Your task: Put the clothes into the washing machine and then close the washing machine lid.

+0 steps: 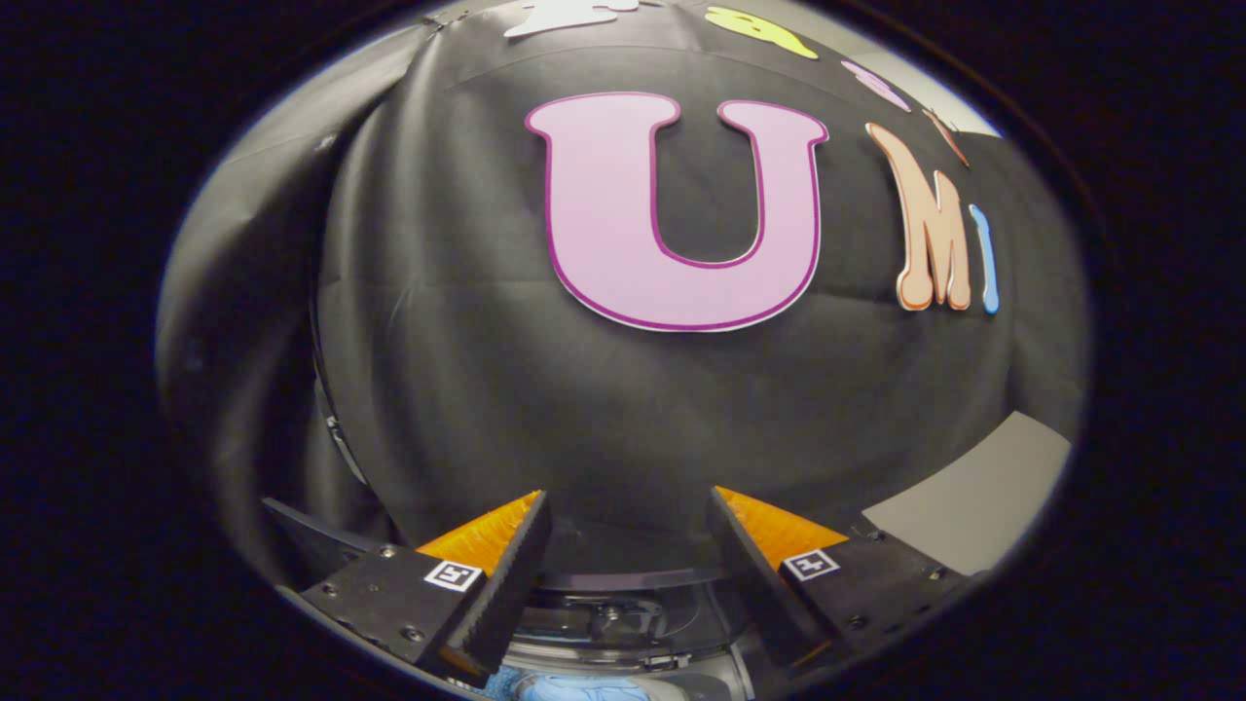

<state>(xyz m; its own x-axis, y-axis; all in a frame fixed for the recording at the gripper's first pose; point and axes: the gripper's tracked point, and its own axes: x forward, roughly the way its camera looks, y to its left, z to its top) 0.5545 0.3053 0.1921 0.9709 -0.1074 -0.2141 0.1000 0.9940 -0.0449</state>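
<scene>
Here, gripper (628, 531) raised, aimed at the black cloth wall (467, 370) of the booth. Fingers (506, 570) spread wide apart, nothing between them, touching nothing. Small square markers on both finger mounts.

Below and between the fingers: washer (623, 618), seen from above, round dark opening with a curved rim (623, 582) just ahead of the fingertips. Lid state hard to tell from this angle. Inside parts glossy and dim, detail unclear.

Nearest the gripper, low between the finger bases: pale blue cloth (574, 688), bunched, lying at the near edge of the washer. Whether inside the drum or on its rim, cannot tell.

Beyond the right finger: grey flat panel (973, 497), slanted against the cloth wall. Left of the left finger: dark angled edge (311, 535), unidentified.
</scene>
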